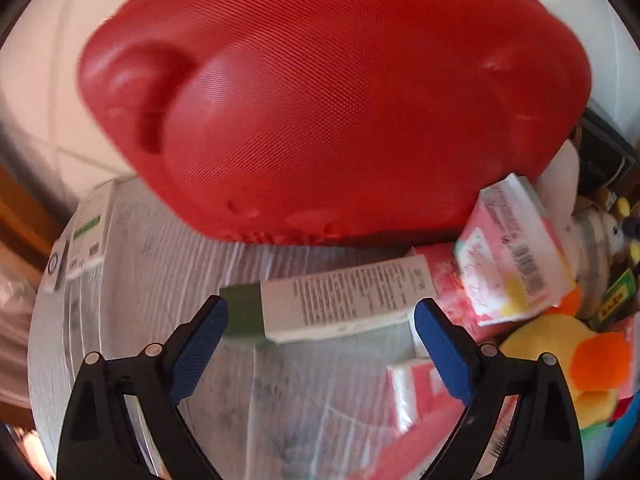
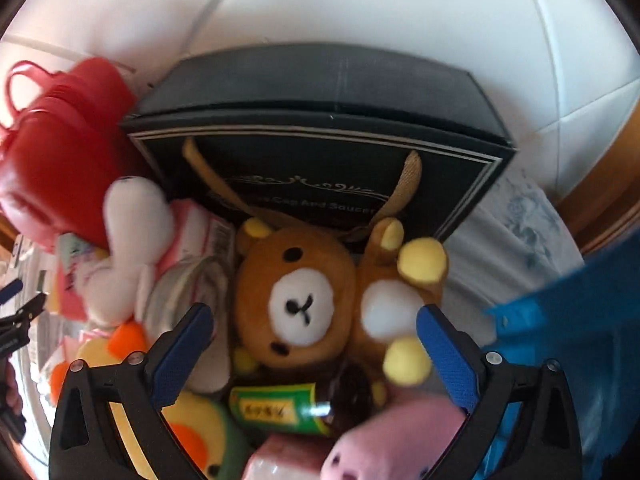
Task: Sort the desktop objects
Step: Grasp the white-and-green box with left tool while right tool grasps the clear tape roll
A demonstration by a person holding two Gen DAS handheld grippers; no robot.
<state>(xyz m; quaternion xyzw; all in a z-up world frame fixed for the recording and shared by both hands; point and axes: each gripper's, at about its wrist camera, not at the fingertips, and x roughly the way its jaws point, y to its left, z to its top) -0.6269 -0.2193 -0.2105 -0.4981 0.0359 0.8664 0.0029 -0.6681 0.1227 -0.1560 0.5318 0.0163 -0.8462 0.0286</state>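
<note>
Both grippers alike: left gripper [image 1: 321,316], right gripper [image 2: 315,322]. Black angular arms, blue textured fingertip pads [image 1: 200,354], silver round pivot screws.

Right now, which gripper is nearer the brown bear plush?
Right. The right gripper is open with the brown bear plush lying between its fingers. The left gripper is open over a white and green box, off to the bear's left.
</note>
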